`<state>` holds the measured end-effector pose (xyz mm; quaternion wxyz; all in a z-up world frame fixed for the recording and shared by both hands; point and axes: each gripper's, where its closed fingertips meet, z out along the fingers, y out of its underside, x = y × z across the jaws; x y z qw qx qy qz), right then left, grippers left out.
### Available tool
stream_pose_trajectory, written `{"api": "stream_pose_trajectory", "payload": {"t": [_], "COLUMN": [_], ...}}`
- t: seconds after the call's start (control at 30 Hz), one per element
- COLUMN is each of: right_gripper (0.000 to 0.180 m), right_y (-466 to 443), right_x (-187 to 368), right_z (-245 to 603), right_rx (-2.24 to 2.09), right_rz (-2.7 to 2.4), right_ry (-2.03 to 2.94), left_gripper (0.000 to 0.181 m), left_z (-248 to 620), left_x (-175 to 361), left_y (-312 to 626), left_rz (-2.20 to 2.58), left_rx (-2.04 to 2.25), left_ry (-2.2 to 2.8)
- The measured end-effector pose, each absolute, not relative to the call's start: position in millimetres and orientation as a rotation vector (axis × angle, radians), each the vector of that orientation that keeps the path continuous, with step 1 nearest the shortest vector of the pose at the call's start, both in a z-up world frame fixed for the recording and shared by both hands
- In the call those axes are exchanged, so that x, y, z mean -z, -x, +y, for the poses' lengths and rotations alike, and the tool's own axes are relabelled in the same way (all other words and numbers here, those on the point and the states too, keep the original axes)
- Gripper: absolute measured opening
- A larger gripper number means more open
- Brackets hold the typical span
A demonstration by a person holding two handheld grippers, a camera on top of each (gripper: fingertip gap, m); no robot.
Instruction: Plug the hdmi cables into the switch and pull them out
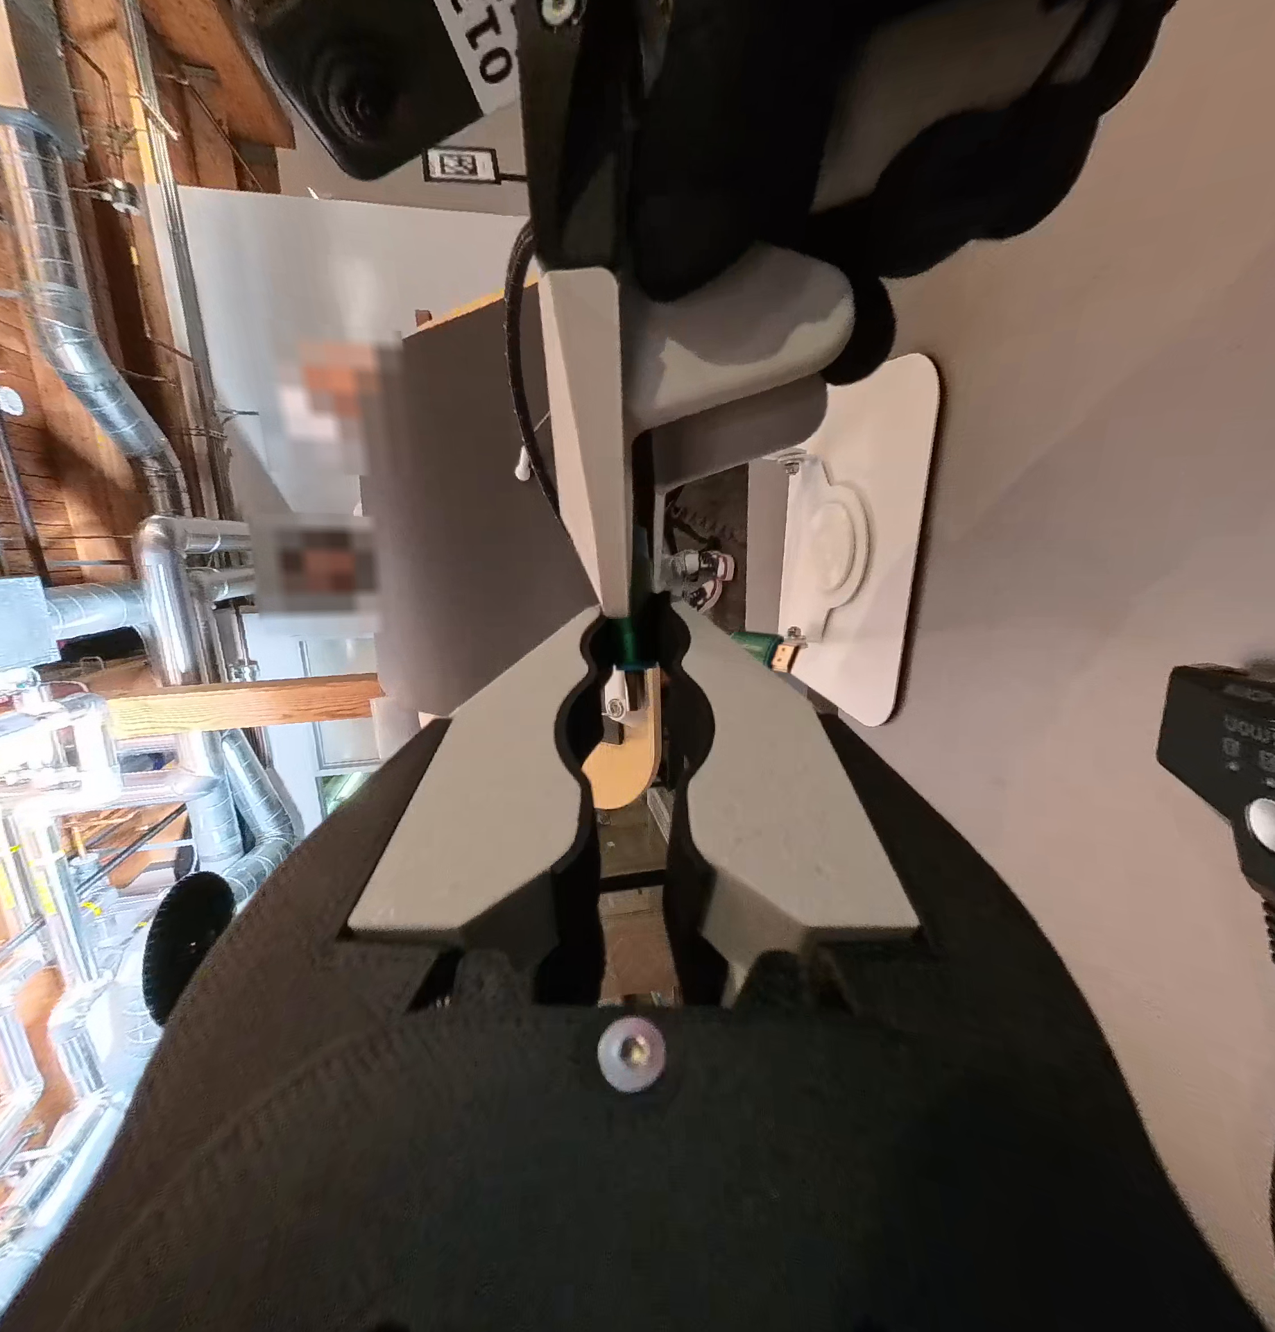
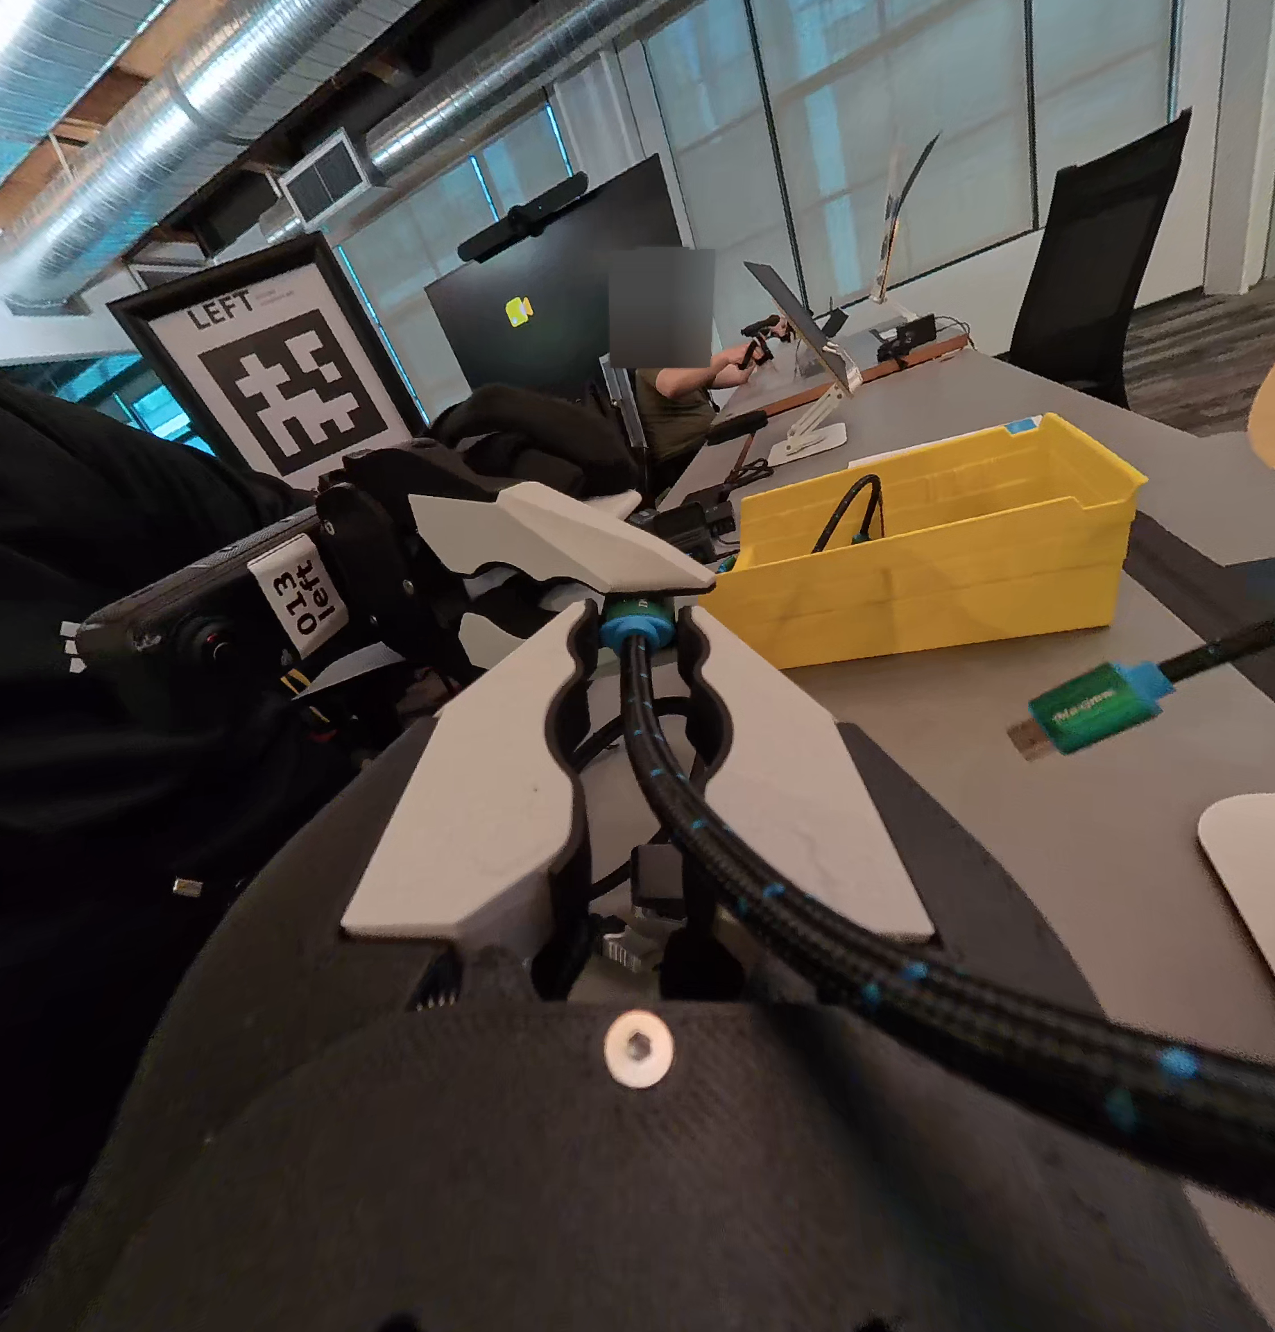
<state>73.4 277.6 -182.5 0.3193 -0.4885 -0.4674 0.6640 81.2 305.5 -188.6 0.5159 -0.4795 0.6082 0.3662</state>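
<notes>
Right hand-held gripper (image 2: 638,623) clamps green plug (image 2: 633,618), braided cable (image 2: 800,886)

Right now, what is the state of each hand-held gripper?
Left hand-held gripper: closed on the green HDMI plug.
Right hand-held gripper: closed on the same green HDMI plug.

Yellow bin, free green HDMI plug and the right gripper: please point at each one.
yellow bin (image 2: 930,613): right wrist view, front wall.
green HDMI plug (image 2: 1096,710): right wrist view, green shell.
right gripper (image 2: 638,620): right wrist view, between fingertips.

Lettered tag (image 2: 299,595), marker sign (image 2: 274,360)
</notes>
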Motion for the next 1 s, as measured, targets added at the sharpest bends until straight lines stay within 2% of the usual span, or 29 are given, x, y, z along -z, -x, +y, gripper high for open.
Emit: {"api": "stream_pose_trajectory", "payload": {"t": [0.63,0.77,1.0], "right_gripper": [0.019,0.024,0.018], "right_y": [-84.6,-89.9,-85.2], "right_x": [178.7,177.2,179.8], "right_z": [276.6,283.3,279.9], "right_rx": [-1.725,-1.753,-1.748], "right_rz": [-1.257,-1.209,-1.23], "right_ry": [1.243,1.235,1.244], "left_gripper": [0.009,0.009,0.009], "left_z": [303.2,303.3,305.1], "left_x": [183.8,179.1,181.7], "left_y": [-91.4,-89.6,-86.2], "left_rz": [1.411,1.392,1.403], "left_rx": [-0.859,-0.852,-0.894], "left_ry": [1.1,1.098,1.09]}}
